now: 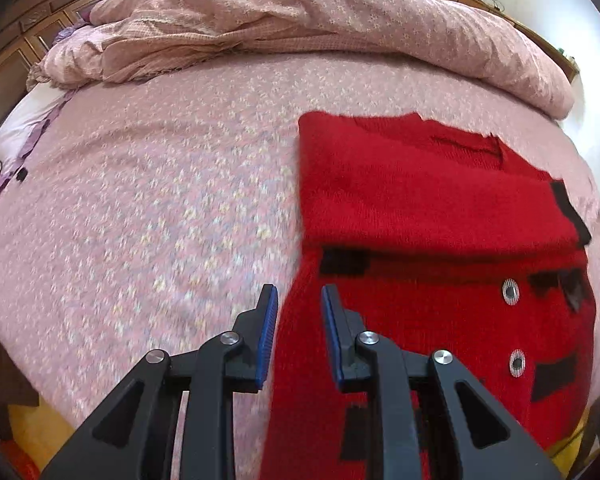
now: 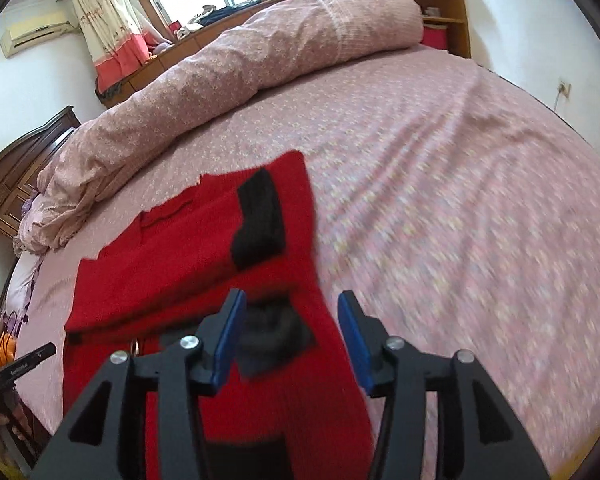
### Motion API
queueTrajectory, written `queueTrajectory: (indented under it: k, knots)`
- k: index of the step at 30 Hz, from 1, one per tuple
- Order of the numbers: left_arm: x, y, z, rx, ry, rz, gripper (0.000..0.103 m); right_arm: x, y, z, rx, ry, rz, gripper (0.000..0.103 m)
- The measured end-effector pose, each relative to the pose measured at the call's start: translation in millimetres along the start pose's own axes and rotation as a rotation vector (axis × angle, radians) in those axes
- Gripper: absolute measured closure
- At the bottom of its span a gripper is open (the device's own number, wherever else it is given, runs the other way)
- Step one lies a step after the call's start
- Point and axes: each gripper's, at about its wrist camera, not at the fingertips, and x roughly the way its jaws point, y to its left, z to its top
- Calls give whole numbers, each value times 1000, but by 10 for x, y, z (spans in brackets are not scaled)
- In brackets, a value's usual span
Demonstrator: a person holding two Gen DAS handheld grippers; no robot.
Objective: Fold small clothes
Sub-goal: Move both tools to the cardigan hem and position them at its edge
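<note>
Nearest the left camera, the left gripper hung with its jaws apart and nothing between them, straddling the near left edge of the sweater, one finger over the sheet and the other over red knit. The right gripper was likewise spread wide and empty, poised over the sweater's near right edge where a black patch showed between its fingers. The single red sweater lay flat on the bed, to the right in the left view and to the left in the right view. By the look of it the fold was partly done: the sleeves appeared to be laid across the chest as a thick red band, a black cuff lying on top, while the lower body was still unfolded toward the cameras. Bringing the hem up over that band seemed to be what was left. Two metal snaps were visible on the front; motion blur made the count of black patches uncertain, perhaps five or six. Beyond lay one rolled duvet along the far side.
</note>
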Motion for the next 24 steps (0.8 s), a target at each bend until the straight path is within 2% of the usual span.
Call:
queueTrajectory:
  k: [5, 8, 15, 24]
  knots:
    - [-145, -42, -246, 33, 25, 14, 87, -255, -129, -278, -6, 12, -53, 51]
    - [-213, -70, -397, 56, 50, -4, 87, -410, -231, -459, -9, 18, -89, 49]
    - [-293, -24, -691, 26, 91, -24, 87, -584, -355, -706, -20, 66, -79, 46]
    - [-362, 46, -974, 28, 134, -36, 87, -576, -353, -860, -66, 152, -61, 46]
